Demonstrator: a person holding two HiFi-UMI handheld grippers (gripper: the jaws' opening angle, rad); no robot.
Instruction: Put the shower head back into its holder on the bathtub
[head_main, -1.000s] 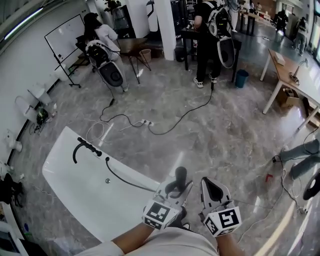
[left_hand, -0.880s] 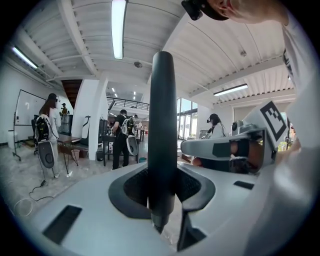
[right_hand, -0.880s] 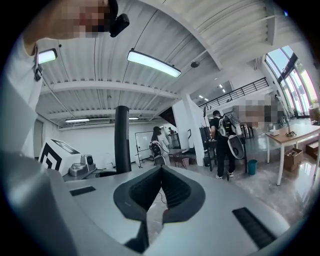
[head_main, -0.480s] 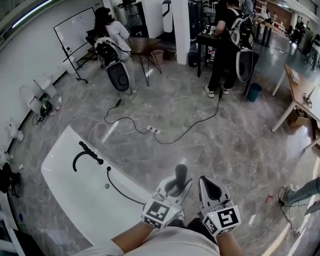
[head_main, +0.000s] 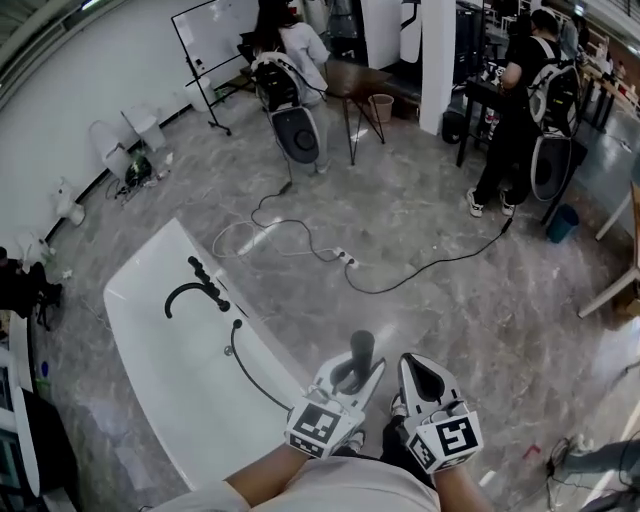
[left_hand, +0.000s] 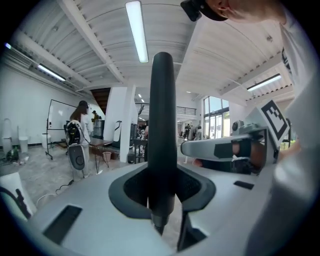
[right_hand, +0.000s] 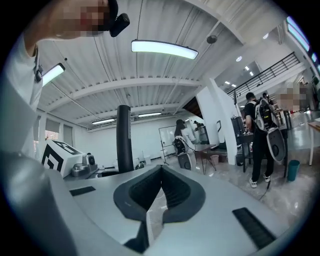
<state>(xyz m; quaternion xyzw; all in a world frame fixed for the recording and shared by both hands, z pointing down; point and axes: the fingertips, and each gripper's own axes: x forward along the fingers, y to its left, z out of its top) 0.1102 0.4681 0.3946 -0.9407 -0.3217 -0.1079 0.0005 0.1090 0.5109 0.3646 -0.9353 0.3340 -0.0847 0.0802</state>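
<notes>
The bathtub and its holder lie at left, well apart from the shower head, which the left gripper grips upright, likely for carrying across. The right gripper beside it has its fingers closed and empty

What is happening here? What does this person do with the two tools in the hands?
A person stands next to a white bathtub with a gripper in each hand. The left gripper is shut on a black shower head, which points upright. The right gripper is beside it, shut and empty. A black hose runs from the tub's rim toward the grippers. The shower head is not yet back at the tub: the black faucet on the rim stands well apart from both grippers.
</notes>
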